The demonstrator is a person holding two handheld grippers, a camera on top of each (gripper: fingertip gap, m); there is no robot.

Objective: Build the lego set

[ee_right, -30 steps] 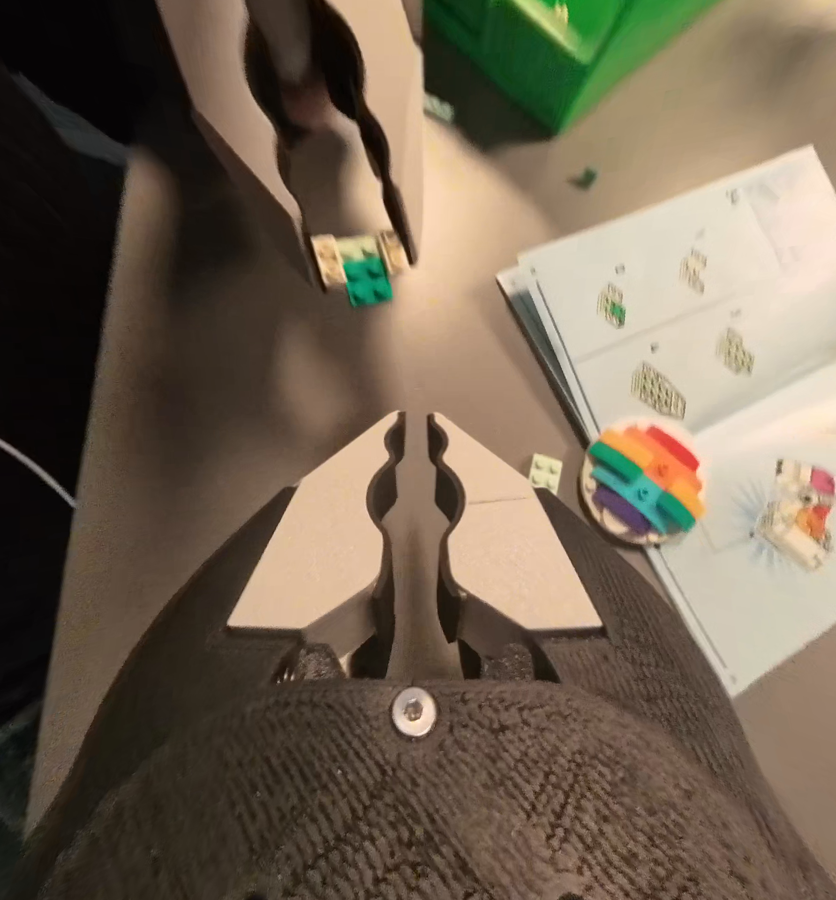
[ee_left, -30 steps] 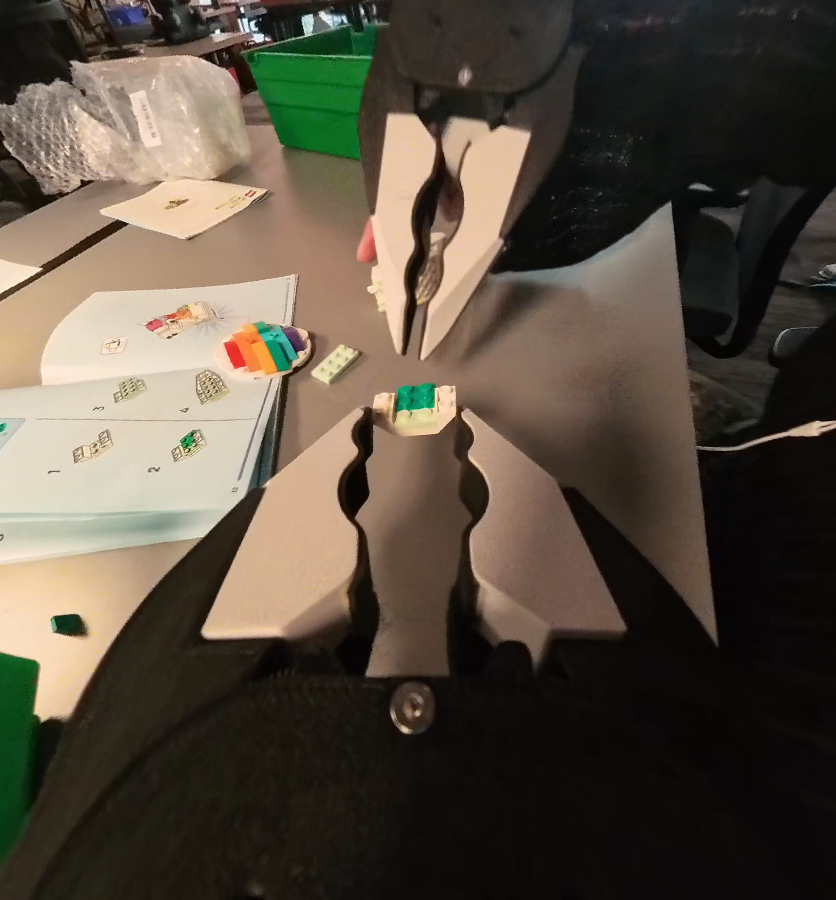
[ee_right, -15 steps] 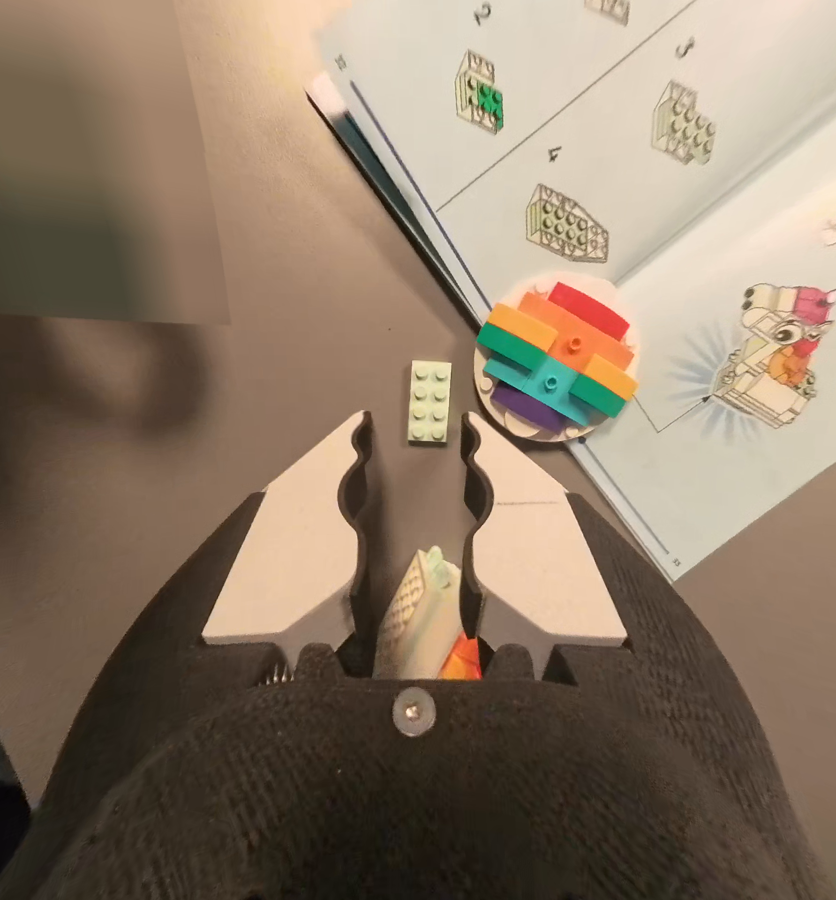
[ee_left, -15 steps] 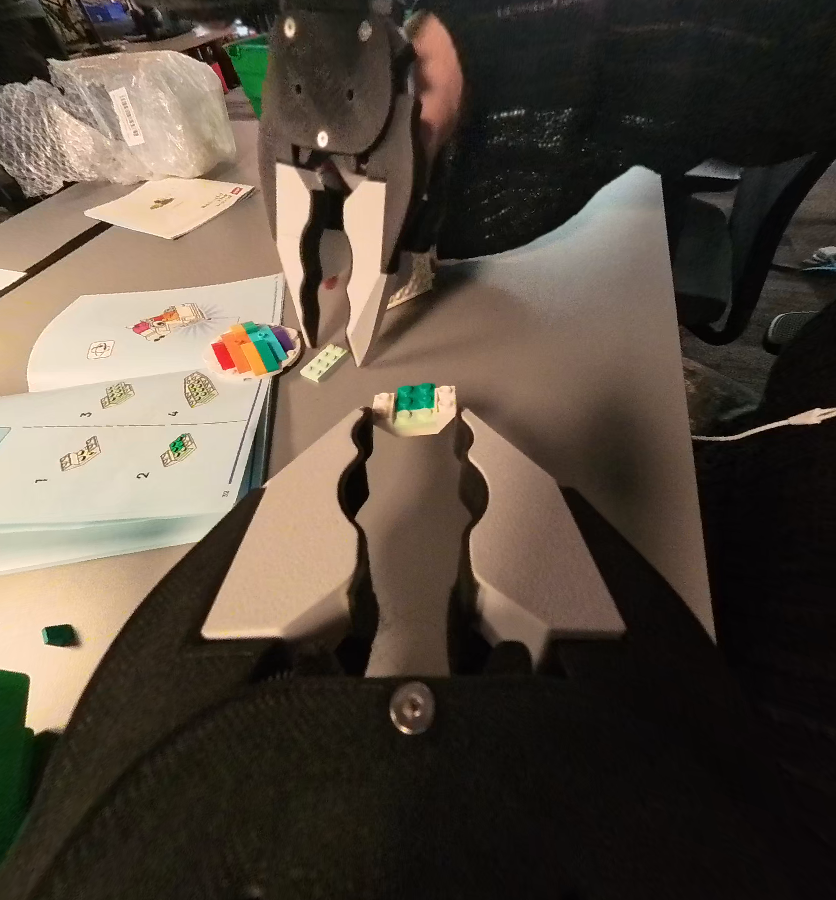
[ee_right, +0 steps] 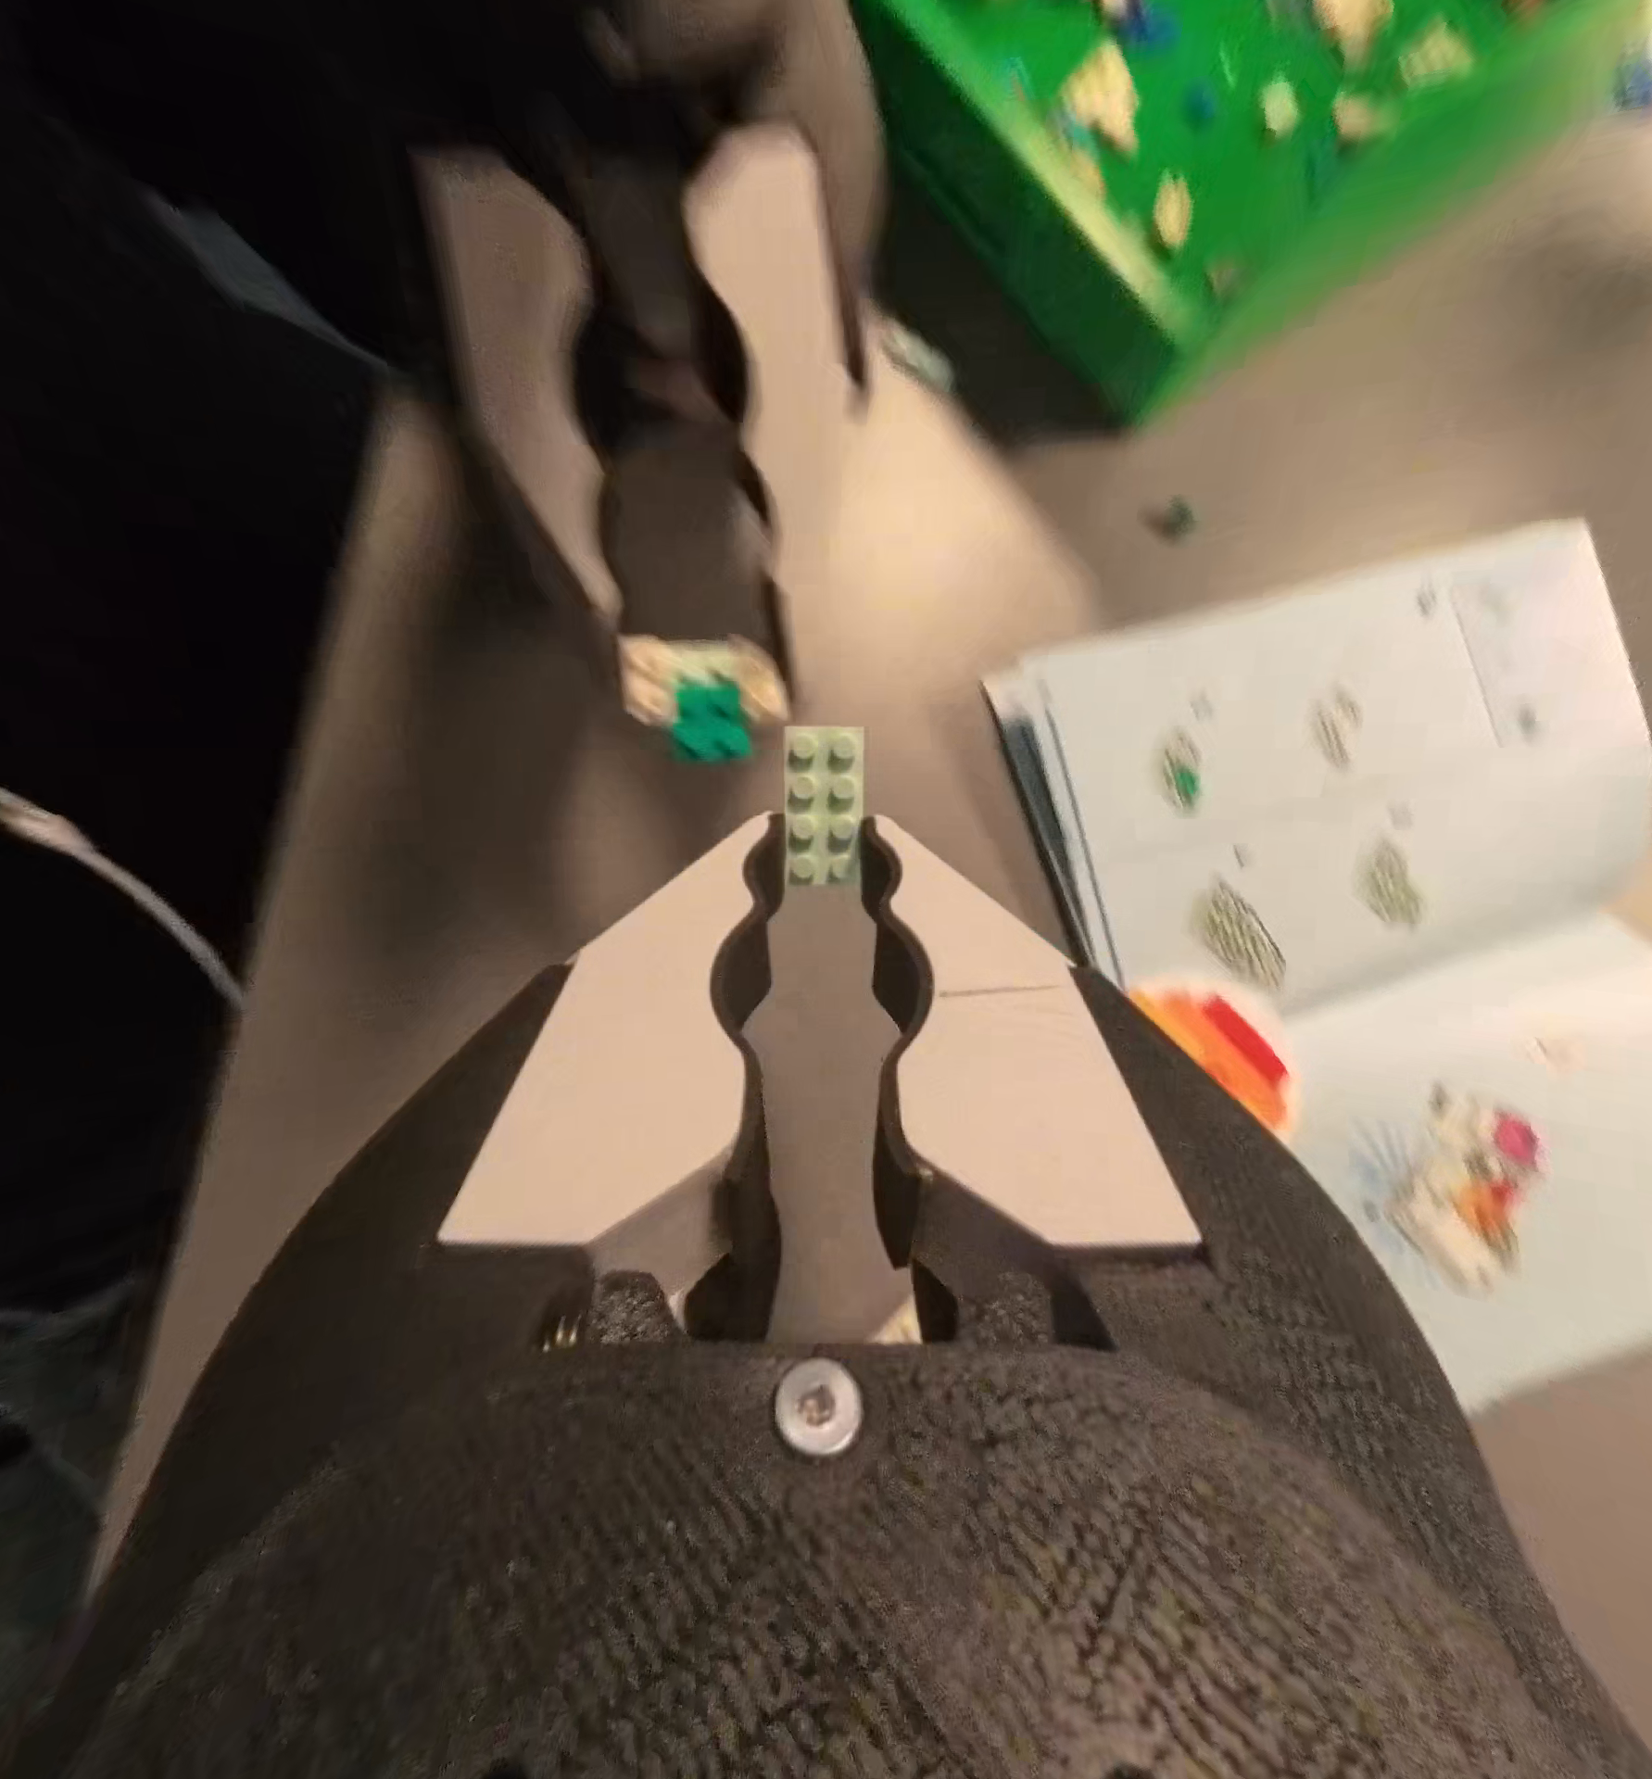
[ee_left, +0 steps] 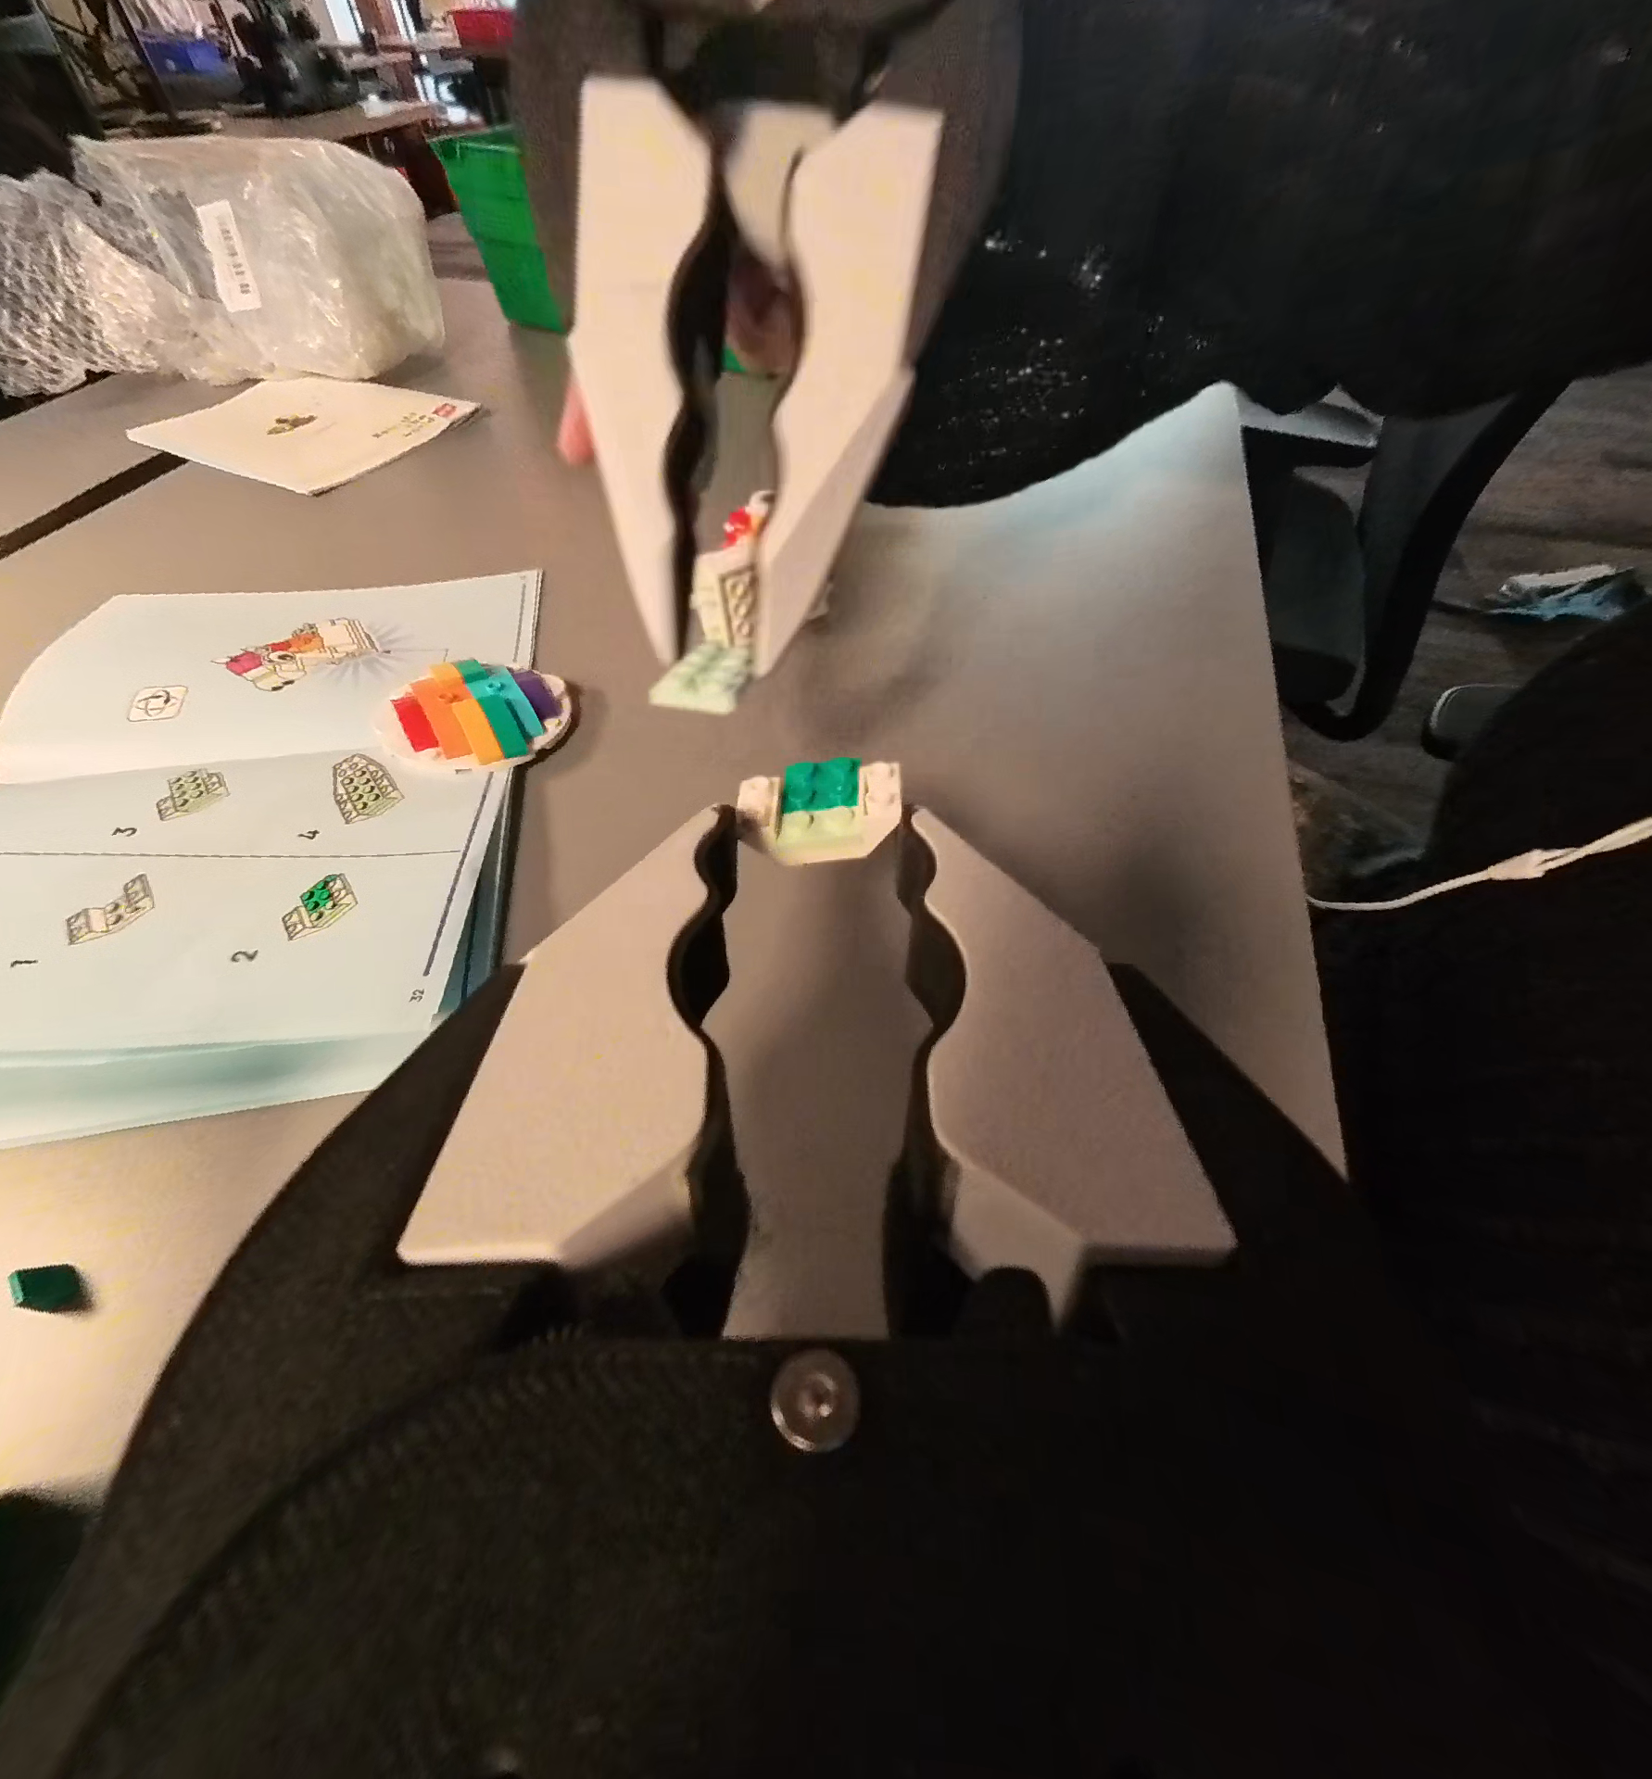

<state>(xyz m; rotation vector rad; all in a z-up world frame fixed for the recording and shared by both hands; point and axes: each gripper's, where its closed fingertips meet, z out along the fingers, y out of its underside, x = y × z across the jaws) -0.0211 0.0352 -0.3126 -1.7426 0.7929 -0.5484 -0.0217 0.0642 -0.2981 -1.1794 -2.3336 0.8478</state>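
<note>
My left hand-held gripper pinches one small lego assembly at its fingertips: two white sloped pieces at the sides, a pale green base and one dark green brick on top. It hangs above the grey worktop, clear of the surface. My right hand-held gripper is closed on one pale green plate, two studs wide and four long, gripped by its near half so that the far half sticks out past the tips. In the right wrist view the plate's far end sits just beside the assembly, though I cannot tell whether they touch; that view is blurred.

Seen from the left wrist, the right hand-held gripper points down toward the worktop with the plate at its tips, near the assembly and beyond it.

To the left lies one open booklet with pale blue pages. One round white disc carrying rainbow-coloured bricks rests on its right edge. One loose dark green piece lies on the worktop near the left corner. Farther back are one folded leaflet, one heap of clear plastic wrap and one green bin. The right wrist view shows one green bin with small pieces scattered in it, too blurred to count.
</note>
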